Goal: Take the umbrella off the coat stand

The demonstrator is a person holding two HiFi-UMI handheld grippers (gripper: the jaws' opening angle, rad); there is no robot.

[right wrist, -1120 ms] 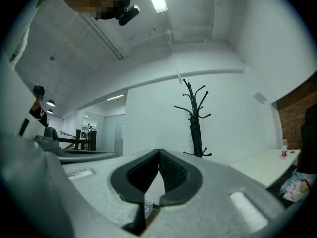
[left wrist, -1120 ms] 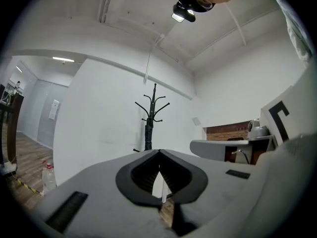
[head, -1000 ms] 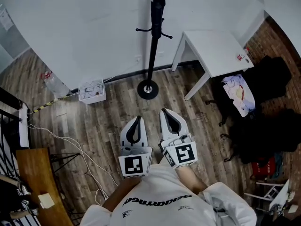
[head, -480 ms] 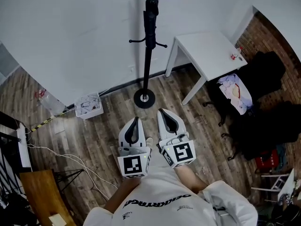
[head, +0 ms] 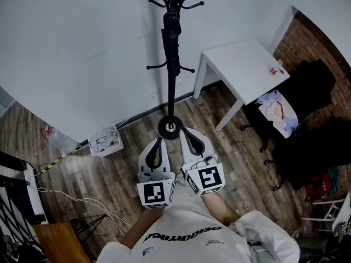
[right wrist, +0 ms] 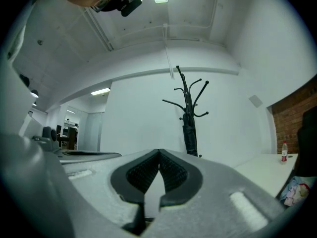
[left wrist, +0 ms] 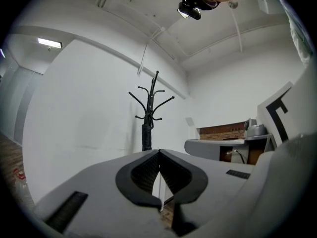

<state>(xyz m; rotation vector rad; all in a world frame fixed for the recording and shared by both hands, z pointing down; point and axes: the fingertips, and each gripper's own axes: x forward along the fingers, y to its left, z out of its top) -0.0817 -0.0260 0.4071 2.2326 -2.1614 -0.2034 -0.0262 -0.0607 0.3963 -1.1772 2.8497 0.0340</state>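
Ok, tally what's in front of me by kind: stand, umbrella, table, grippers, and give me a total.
Coat stand: 1
Umbrella: 1
Table: 1
Grippers: 2 (left gripper, right gripper)
Total: 5

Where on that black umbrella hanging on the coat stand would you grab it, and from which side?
Probably the umbrella around its rolled middle: it hangs upright as a slim bundle against the coat stand pole, narrow enough for jaws. Come level from the room side, since the wall is behind it and the white table stands to its right.
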